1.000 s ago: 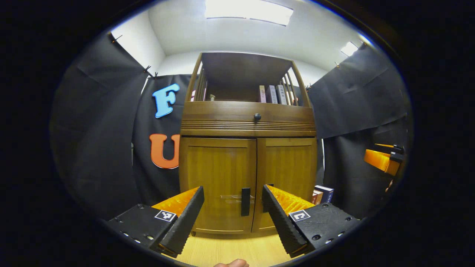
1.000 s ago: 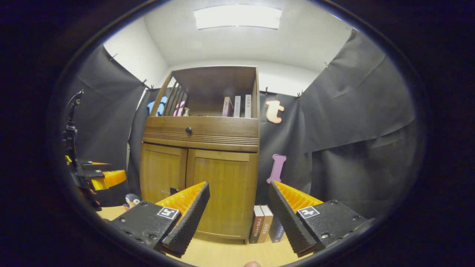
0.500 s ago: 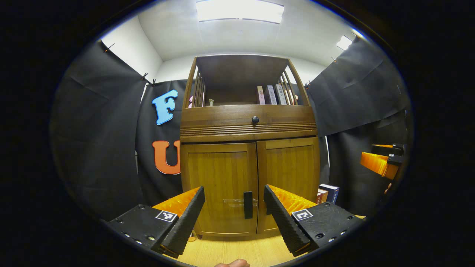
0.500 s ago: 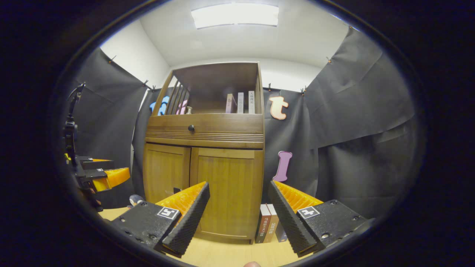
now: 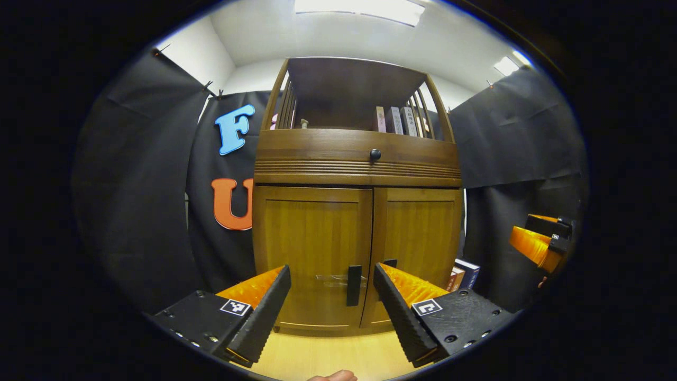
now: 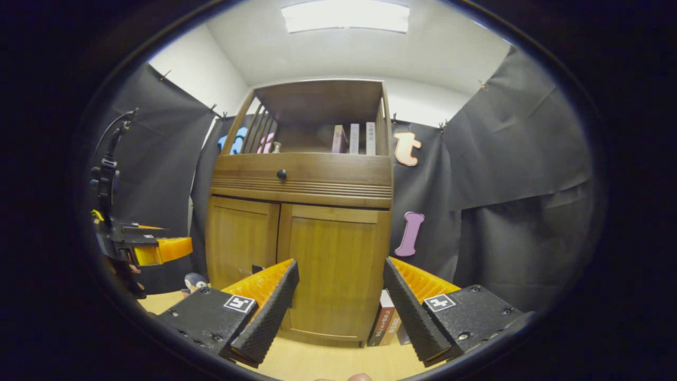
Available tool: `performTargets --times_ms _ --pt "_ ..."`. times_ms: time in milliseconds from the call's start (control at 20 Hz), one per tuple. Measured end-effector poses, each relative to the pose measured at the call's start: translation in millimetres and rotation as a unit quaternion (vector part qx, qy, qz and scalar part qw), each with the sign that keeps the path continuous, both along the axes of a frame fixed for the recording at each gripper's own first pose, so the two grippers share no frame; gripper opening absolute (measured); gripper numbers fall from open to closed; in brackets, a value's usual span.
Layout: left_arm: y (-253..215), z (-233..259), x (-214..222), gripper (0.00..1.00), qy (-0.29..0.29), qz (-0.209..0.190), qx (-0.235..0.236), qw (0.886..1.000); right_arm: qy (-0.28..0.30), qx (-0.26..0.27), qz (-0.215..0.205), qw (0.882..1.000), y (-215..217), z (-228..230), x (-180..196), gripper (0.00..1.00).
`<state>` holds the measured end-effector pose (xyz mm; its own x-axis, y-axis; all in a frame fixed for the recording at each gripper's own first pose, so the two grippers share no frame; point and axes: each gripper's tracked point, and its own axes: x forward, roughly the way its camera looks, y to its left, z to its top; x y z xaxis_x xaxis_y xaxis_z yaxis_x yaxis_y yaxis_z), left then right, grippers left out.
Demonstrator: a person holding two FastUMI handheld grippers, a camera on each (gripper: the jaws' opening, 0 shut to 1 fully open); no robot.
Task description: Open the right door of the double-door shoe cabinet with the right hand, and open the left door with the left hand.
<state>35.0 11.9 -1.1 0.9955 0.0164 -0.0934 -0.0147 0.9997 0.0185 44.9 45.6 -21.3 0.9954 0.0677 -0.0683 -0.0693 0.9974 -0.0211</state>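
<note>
Left gripper (image 5: 332, 309) nearing left door (image 5: 312, 254) handle (image 5: 353, 286) since a second ago; both doors closed; jaws gaping wide, holding nothing.

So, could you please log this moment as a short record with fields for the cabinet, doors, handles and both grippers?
cabinet: wooden shoe cabinet, drawer knob above two doors
left door: closed
right door: closed
left door handle: dark vertical bar, untouched
left gripper: open, aimed at that handle, not touching
right gripper: open, facing the right door, apart from it
beside cabinet: books standing on the floor at its right
</note>
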Motion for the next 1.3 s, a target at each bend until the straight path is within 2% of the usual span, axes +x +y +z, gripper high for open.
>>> performTargets --times_ms 100,250,550,950,1150,1300 --pt "1.5 -5.0 5.1 0.94 0.001 0.001 0.015 1.000 0.009 -0.004 0.005 1.000 6.3 -11.6 9.8 1.00" --pt "3.2 -7.3 11.2 0.94 0.003 0.001 0.002 1.000 0.027 0.003 0.017 0.999 14.9 -27.6 26.1 1.00" --pt "18.3 -11.1 9.0 0.94 0.006 0.011 0.013 1.000 0.065 0.022 0.032 0.997 42.5 -62.0 64.7 1.00" --pt "32.9 -22.1 -5.2 0.94 0.022 0.010 0.013 1.000 0.153 0.033 0.059 0.986 90.3 -130.3 112.9 1.00" --pt "48.1 -19.3 -13.9 0.94 0.019 0.017 0.017 1.000 0.180 0.017 0.055 0.982 113.6 -155.5 137.7 1.00" --pt "56.2 -20.7 -19.2 0.94 0.019 0.019 0.016 1.000 0.198 0.013 0.047 0.979 125.9 -170.0 151.0 0.96"
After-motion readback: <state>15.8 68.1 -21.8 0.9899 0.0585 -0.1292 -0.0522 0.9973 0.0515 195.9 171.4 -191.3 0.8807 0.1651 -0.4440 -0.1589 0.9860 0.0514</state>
